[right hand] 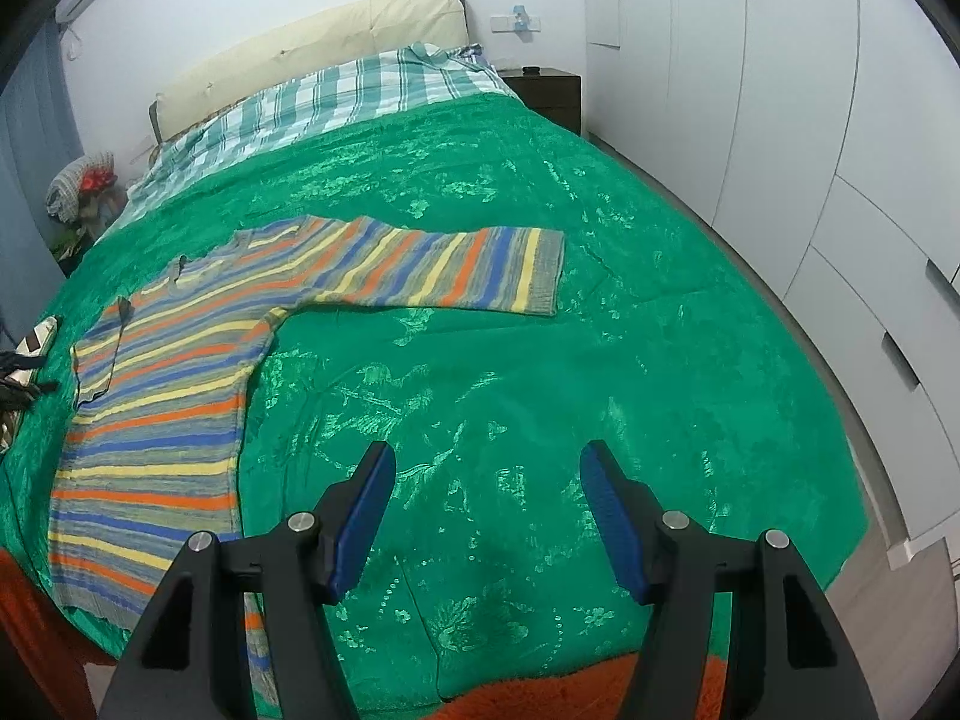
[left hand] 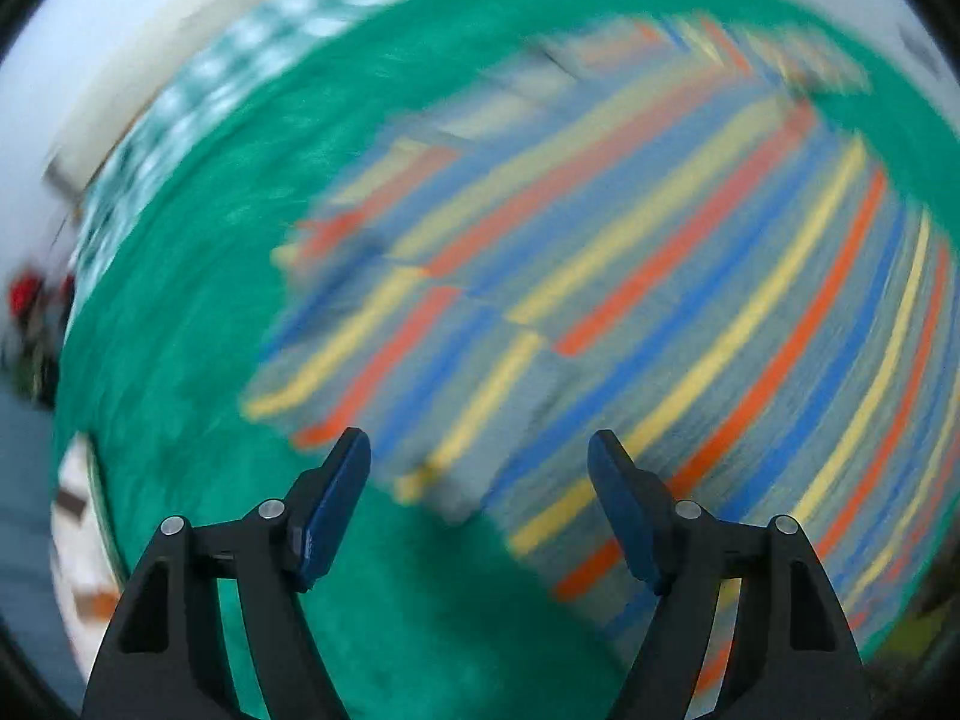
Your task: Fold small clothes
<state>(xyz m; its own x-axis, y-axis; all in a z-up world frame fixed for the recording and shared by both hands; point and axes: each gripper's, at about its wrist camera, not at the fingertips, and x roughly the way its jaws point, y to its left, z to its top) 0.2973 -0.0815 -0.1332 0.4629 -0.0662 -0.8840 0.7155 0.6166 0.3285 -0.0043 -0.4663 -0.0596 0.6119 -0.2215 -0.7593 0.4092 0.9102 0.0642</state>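
Note:
A small striped sweater (right hand: 180, 360), grey with blue, yellow and orange bands, lies flat on the green bedspread (right hand: 540, 360). One sleeve (right hand: 468, 270) stretches out to the right; the other is folded over the body at the left. My right gripper (right hand: 486, 468) is open and empty above bare bedspread, right of the sweater's hem. The left wrist view is motion-blurred; there the sweater (left hand: 630, 276) fills the middle and right. My left gripper (left hand: 480, 450) is open and empty just above the sweater's near edge.
A checked pillow cover (right hand: 360, 96) and cream headboard (right hand: 312, 42) lie at the far end of the bed. White wardrobes (right hand: 780, 120) line the right side. A dark nightstand (right hand: 546, 90) stands by the bed. A patterned item (right hand: 30, 354) sits at the left edge.

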